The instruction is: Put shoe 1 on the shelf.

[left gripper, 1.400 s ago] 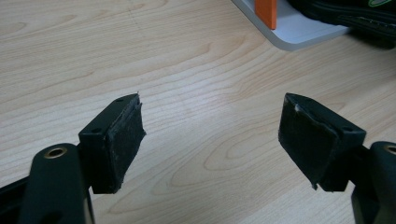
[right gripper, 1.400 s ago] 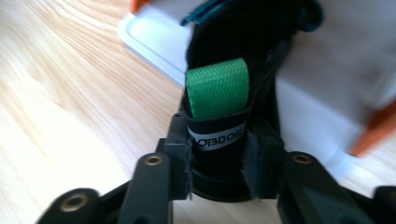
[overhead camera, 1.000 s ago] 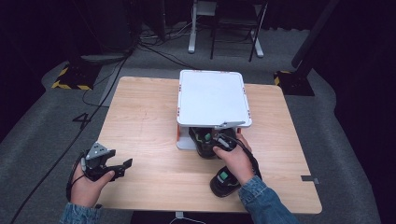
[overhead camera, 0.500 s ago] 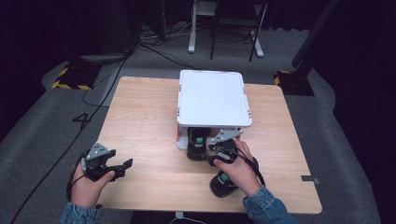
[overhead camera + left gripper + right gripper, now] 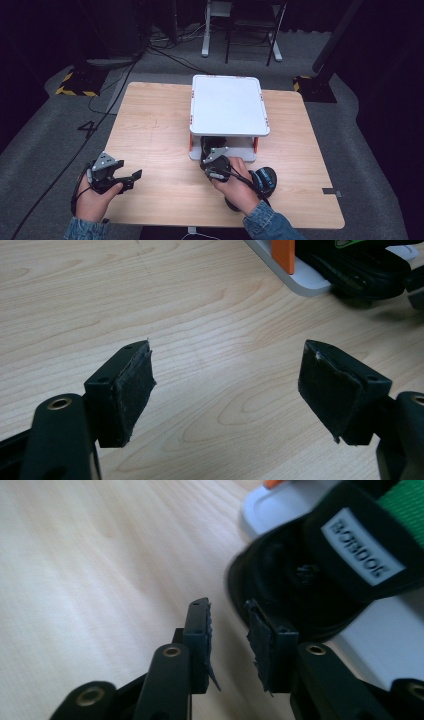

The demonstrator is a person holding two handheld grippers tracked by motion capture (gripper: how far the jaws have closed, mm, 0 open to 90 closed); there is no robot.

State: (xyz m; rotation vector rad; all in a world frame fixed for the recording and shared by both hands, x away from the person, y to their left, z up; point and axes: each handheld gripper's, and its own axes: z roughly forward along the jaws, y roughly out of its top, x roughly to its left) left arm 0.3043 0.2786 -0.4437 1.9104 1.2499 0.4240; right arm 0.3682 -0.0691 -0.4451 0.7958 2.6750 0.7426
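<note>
Setting: dark room, grey carpeted floor point(image 5: 60, 150), cables and metal chair legs at the back; a light wood bench point(image 5: 150, 120) stands in the middle. Item one: black slide sandal point(image 5: 320, 570) with a green strap and a white label, lying on the lower tier of the rack at its near edge, toe end overhanging toward the bench; in the high view it shows as a dark shape point(image 5: 212, 145) under the top shelf. Item two: second black sandal point(image 5: 262, 181), flat on the bench just right of the person's right hand and near the front edge. Right hand-held gripper point(image 5: 227, 630): nearly shut with a narrow gap left, having just been closing; nothing sits between the pads, and the sandal's rim lies just beyond the tips. In the high view this hand-held gripper point(image 5: 214, 159) is at the rack's near edge, pointing in at the lower tier. Rack point(image 5: 227, 105): white two-tier stand with orange posts, set at the middle of the bench, top shelf bare. Left hand-held gripper point(image 5: 227, 390): jaws wide apart, empty, over bare wood; in the high view it point(image 5: 131, 177) is held at the near left of the bench, well apart from the rack.
</note>
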